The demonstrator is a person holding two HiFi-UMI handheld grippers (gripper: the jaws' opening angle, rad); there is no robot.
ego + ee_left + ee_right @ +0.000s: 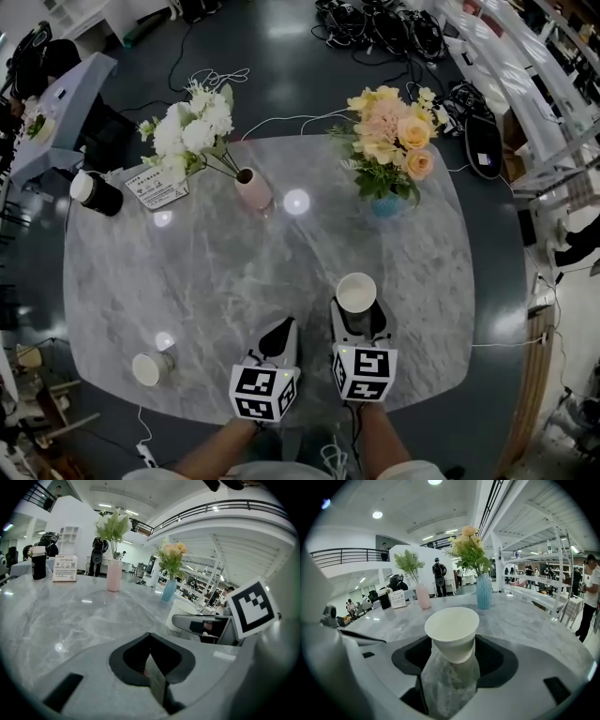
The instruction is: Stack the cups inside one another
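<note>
While we look down through the head view, a white paper cup (pixel 356 292) stands upright on the grey marble table (pixel 187 281), between the spread jaws of the right gripper (pixel 358 317). The left gripper (pixel 284 330) is just to its left, and a second cup (pixel 148 369) sits well apart near the table's left front edge. Through the left gripper view, we see its jaws clenched together with nothing between them. Through the right gripper view, we see the cup standing between the parted jaws with a dark gap on either side, so it is released.
</note>
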